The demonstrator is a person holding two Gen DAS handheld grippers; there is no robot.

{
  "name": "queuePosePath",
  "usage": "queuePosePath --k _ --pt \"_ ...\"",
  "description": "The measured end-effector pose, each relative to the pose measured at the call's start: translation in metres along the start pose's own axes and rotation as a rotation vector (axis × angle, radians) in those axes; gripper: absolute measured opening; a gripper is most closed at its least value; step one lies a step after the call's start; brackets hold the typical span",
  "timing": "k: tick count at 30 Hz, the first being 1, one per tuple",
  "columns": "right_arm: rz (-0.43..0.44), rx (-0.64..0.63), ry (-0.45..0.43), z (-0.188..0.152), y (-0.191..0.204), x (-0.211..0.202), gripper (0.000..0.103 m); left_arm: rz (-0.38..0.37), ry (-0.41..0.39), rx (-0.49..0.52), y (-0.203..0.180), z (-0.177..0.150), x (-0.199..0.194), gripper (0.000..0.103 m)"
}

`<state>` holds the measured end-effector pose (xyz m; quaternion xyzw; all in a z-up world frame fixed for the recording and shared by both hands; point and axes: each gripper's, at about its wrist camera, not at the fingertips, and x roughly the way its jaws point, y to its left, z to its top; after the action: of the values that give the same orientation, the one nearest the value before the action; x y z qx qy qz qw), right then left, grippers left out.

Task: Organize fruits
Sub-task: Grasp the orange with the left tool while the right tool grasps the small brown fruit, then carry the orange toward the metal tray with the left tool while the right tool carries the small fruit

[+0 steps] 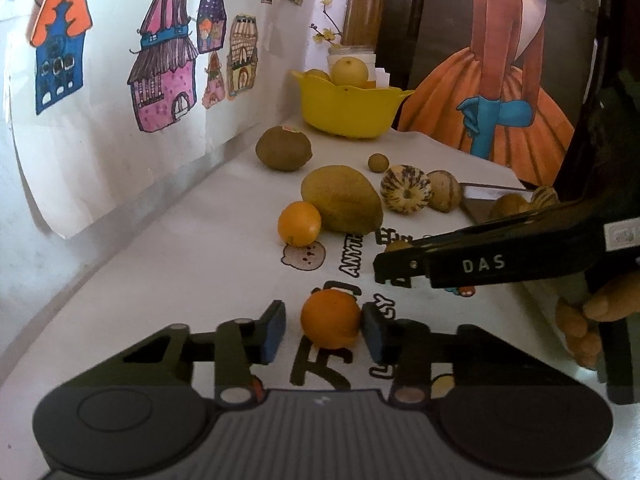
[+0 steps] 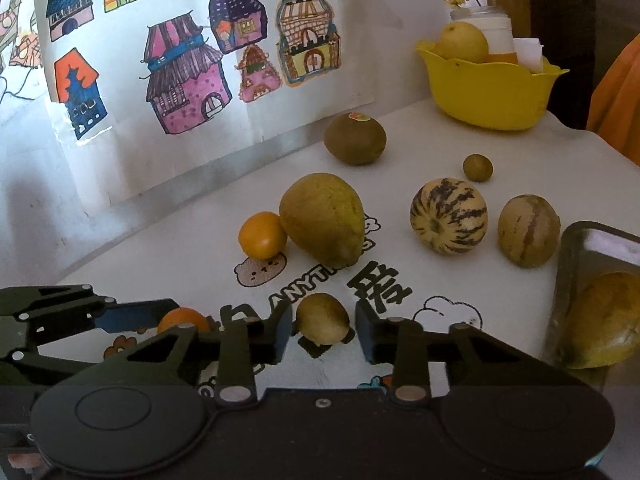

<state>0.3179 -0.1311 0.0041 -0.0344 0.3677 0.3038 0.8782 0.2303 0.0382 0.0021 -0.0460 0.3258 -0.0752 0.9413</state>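
My left gripper (image 1: 324, 326) is open around a small orange (image 1: 331, 319) that rests on the printed cloth; the right pad touches it, the left pad stands apart. My right gripper (image 2: 323, 334) is open around a small yellow-green fruit (image 2: 322, 318) on the cloth, with a gap on each side. Farther back lie a second orange (image 1: 299, 223), a big green mango (image 1: 342, 199), a striped melon (image 2: 449, 216), a tan melon (image 2: 528, 230), a brown round fruit (image 2: 355, 139) and a tiny green fruit (image 2: 477, 167). A yellow bowl (image 2: 490, 88) holds a yellow fruit.
A metal tray (image 2: 576, 256) at the right edge holds a yellow mango (image 2: 604, 320). A wall with house drawings (image 2: 184, 76) borders the table on the left. A white jar (image 2: 494, 26) and a painting (image 1: 500, 80) stand behind the bowl.
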Motion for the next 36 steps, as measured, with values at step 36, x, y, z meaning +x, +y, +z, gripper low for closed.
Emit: queuePosePath --k 36 --pt "-0.217 0.105 -0.149 -0.038 -0.111 -0.135 0.03 -0.184 -0.04 -0.032 -0.113 0.026 0.023 0.035"
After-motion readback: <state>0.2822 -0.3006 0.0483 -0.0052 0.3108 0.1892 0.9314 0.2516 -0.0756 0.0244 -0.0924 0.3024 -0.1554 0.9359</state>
